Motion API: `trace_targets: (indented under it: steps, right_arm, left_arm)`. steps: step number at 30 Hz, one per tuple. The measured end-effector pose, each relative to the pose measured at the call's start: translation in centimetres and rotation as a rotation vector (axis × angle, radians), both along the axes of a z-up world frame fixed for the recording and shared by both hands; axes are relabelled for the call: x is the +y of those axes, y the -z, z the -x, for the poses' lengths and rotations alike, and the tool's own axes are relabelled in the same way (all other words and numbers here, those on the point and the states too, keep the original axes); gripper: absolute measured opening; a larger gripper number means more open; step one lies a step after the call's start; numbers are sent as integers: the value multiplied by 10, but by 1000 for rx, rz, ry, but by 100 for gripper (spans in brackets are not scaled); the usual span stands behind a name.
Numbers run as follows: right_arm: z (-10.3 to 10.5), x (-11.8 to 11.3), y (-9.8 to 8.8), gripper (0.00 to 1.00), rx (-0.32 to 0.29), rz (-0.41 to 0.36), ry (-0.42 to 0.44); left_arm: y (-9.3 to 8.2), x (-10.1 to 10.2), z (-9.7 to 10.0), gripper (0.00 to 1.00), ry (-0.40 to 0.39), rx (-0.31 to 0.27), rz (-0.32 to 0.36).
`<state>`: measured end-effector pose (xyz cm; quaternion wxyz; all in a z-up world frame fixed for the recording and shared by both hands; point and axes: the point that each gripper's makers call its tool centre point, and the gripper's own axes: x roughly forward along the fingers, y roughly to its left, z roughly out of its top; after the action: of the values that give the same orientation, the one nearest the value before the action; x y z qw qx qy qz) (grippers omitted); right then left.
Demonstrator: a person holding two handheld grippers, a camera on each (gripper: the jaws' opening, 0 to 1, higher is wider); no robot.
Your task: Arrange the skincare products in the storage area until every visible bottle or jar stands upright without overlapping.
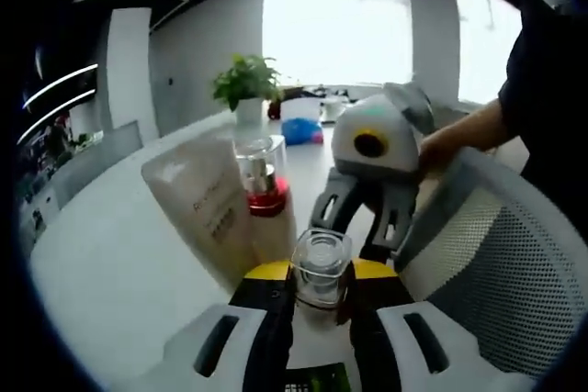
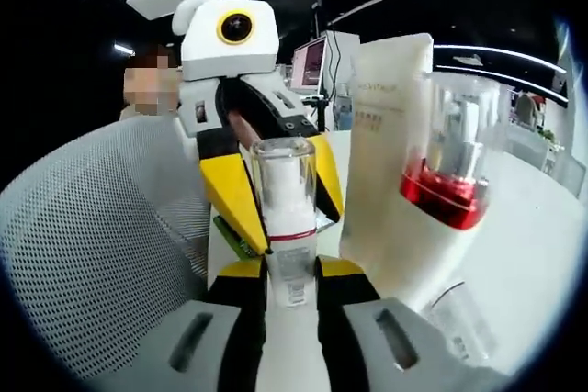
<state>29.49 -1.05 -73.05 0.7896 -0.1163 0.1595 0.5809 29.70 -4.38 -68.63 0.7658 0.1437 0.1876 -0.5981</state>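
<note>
Currently, the left gripper (image 1: 319, 314) has its two yellow-tipped jaws closed against a small bottle with a clear cap (image 1: 321, 266), which stands upright between them on the white table (image 1: 110, 263). In the right gripper view the same left gripper (image 2: 276, 204) approaches from the far side, and its yellow jaws flank the same small bottle (image 2: 286, 218), whose clear cap sits above a white body with a thin red band.

The right gripper (image 2: 287, 305) has its jaws set on either side of the lower body of that bottle (contact on both sides appears likely, but the jaw tips are partly hidden, so a firm grip cannot be confirmed). In the left gripper view the right gripper (image 1: 363, 218) sits just behind the bottle, held by a person's hand (image 1: 450, 144).

Just beside the small bottle stand two further products, both upright:
- a white pump bottle with a red collar under a clear cap (image 1: 265, 192) (image 2: 446, 199);
- a tall beige pouch (image 1: 202, 204) (image 2: 390, 135), touching the pump bottle.

A grey mesh chair back (image 1: 496, 263) (image 2: 101, 245) lies next to the grippers. A potted plant (image 1: 246, 84) stands well apart at the far end of the table.
</note>
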Motion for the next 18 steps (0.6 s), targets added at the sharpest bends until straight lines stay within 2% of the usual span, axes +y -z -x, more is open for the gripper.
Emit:
trace_targets:
  steps: [3, 9, 15, 18]
  right_arm:
    - [0, 0, 3, 20, 4, 5, -7]
    - [0, -1, 8, 20, 22, 5, -7]
    - [1, -1, 8, 20, 21, 8, -16]
    - [0, -3, 9, 20, 49, -2, -2]
  left_arm:
    - [3, 1, -1, 19, -4, 3, -4]
    - [8, 4, -3, 19, -30, 50, 16]
    - [9, 1, 1, 20, 9, -5, 6]
    - [13, 3, 1, 23, 14, -7, -25]
